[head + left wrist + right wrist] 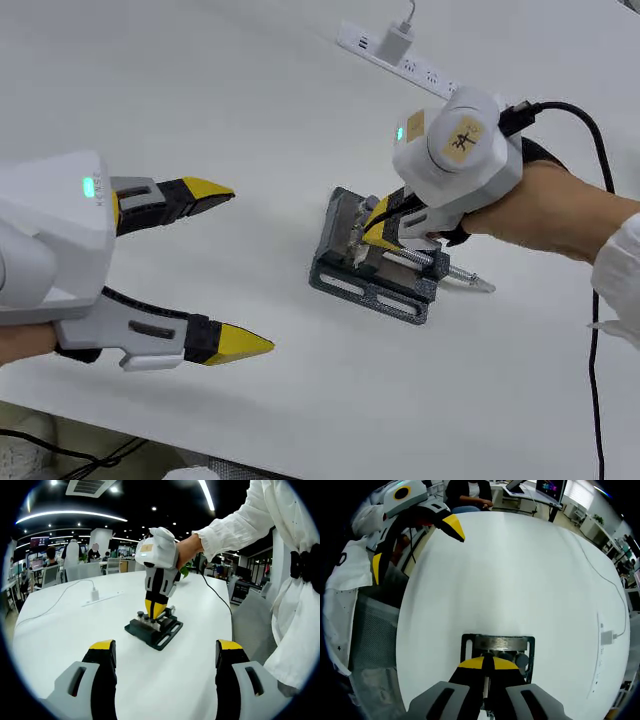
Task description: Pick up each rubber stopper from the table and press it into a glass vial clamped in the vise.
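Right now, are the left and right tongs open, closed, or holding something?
Left tongs: open, holding nothing.
Right tongs: closed, tips over the vise; whether they hold anything cannot be told.

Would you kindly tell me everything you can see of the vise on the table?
The vise is small, dark grey and metal-looking, with a slotted base, a bright steel clamping plate and a silver screw jutting from one end. It sits flat on the white table. What looks like a grey stopper stands in its clamp. The right gripper, tips together, points down into the clamp; whether it touches the vise cannot be told.
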`<state>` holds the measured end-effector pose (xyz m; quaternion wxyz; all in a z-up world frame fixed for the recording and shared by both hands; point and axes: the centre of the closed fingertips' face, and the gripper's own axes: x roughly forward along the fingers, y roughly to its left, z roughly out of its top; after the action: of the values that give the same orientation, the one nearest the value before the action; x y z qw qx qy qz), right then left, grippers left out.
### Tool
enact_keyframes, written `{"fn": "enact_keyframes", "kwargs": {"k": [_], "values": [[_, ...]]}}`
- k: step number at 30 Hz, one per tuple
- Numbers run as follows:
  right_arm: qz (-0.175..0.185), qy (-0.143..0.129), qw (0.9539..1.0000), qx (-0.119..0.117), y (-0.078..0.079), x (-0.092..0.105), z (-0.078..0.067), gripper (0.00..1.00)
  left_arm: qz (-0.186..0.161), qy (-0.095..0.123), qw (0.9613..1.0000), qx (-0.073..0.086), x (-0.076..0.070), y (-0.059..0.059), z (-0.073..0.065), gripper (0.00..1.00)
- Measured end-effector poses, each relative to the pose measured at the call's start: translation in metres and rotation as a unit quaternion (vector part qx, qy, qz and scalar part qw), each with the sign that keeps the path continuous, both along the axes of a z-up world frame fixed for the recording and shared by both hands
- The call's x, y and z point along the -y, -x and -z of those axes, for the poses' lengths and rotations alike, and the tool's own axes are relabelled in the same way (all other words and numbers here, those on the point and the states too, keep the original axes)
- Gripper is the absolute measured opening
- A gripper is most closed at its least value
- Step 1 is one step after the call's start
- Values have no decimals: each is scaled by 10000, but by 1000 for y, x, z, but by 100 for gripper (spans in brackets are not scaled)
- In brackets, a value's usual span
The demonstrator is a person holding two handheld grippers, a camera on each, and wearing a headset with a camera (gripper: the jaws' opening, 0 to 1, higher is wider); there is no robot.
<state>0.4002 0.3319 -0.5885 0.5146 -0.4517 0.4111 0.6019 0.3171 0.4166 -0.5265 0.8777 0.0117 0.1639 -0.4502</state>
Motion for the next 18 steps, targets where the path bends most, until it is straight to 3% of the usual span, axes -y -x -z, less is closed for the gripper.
{"fn": "enact_keyframes", "kwargs": {"k": [10, 18], "values": [[124, -82, 9999, -7, -1, 0, 1, 0, 21, 19, 10000, -4, 1, -1, -1, 80], [-13, 72, 9999, 72, 0, -1, 3, 0, 31, 22, 10000, 5, 2, -1, -1, 80]]}}
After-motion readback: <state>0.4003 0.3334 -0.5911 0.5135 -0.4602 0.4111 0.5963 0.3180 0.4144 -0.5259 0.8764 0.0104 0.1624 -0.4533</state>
